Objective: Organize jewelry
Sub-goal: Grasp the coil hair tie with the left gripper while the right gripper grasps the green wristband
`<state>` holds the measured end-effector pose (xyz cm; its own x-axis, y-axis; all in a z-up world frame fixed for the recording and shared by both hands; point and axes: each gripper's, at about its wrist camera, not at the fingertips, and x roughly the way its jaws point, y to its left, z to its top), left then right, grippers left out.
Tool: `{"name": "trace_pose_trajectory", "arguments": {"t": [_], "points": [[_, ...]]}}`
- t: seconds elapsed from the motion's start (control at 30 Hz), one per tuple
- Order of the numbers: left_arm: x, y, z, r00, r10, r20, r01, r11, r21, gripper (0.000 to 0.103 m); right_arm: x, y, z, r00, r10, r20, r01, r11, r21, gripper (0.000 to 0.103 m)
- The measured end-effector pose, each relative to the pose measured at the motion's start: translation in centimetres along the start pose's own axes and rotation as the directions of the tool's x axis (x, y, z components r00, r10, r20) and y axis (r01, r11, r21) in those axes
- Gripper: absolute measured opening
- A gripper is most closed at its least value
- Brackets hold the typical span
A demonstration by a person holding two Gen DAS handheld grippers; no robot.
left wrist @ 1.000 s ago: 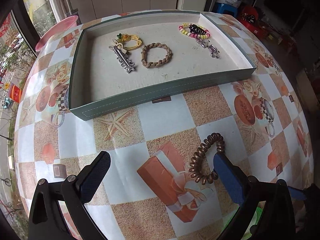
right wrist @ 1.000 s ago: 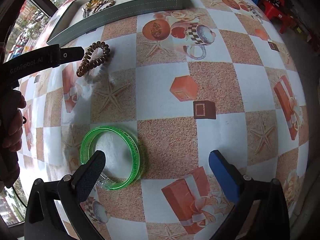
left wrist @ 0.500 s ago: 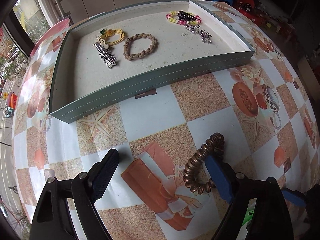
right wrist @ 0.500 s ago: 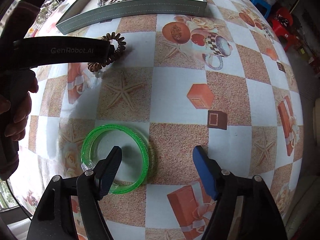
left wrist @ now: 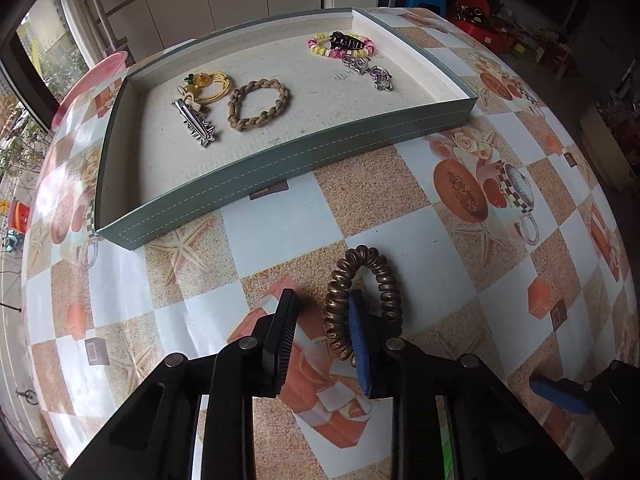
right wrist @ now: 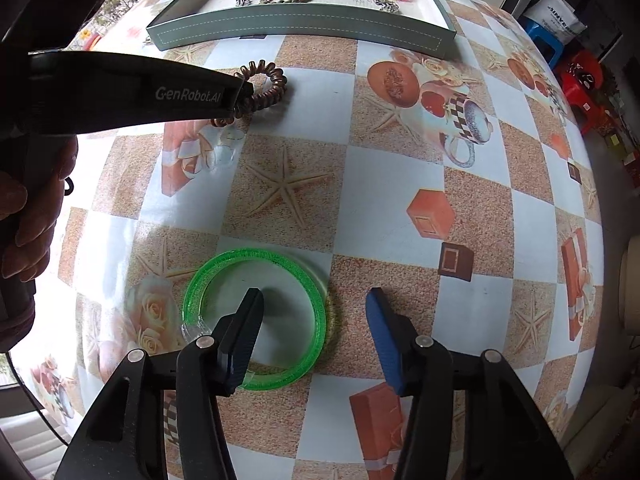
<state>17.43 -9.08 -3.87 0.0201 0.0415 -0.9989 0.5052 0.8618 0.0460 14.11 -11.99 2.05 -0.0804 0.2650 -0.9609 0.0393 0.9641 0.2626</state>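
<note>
A brown spiral hair tie [left wrist: 385, 280] lies on the patterned tablecloth. My left gripper [left wrist: 320, 312] is partly closed; its blue finger [left wrist: 357, 344] stands inside the tie's loop and the black finger [left wrist: 283, 336] outside its left side, not clamped. It also shows in the right wrist view [right wrist: 264, 92]. A green translucent bangle [right wrist: 256, 320] lies flat under my right gripper [right wrist: 314, 312], which is open: black finger inside the ring, blue finger outside its right rim. A grey-green jewelry tray [left wrist: 280, 168] holds a braided bracelet [left wrist: 258, 104], a silver clip and beaded pieces.
A pink plate [left wrist: 94, 76] sits at the table's far left edge. The tray's front wall [right wrist: 304, 28] lies beyond both grippers. Red stools and boxes stand on the floor at the right [left wrist: 476, 8].
Both grippers have narrowed. The left gripper moved forward and its blue finger entered the hair tie's loop. The right gripper came down over the bangle, black finger inside the ring.
</note>
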Motion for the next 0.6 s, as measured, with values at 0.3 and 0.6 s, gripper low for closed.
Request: {"name": "trace_pose_trajectory", "arguments": {"t": [0.3,0.6], "points": [[-1.3,2.2,-1.4,0.999,-0.045,0.008,0.045,0.994,-0.096,0.025,-0.5,0.7,0.7,0.999,0.033,0.01,-0.033,0.999,0.013,0.007],[-4.3,4.3,-2.8,0.997,-0.066,0.039,0.072,0.98,-0.186,0.025,-2.1,-5.8,1.2,0.985,0.163,0.05,-0.169,0.964,0.203,0.007]]}}
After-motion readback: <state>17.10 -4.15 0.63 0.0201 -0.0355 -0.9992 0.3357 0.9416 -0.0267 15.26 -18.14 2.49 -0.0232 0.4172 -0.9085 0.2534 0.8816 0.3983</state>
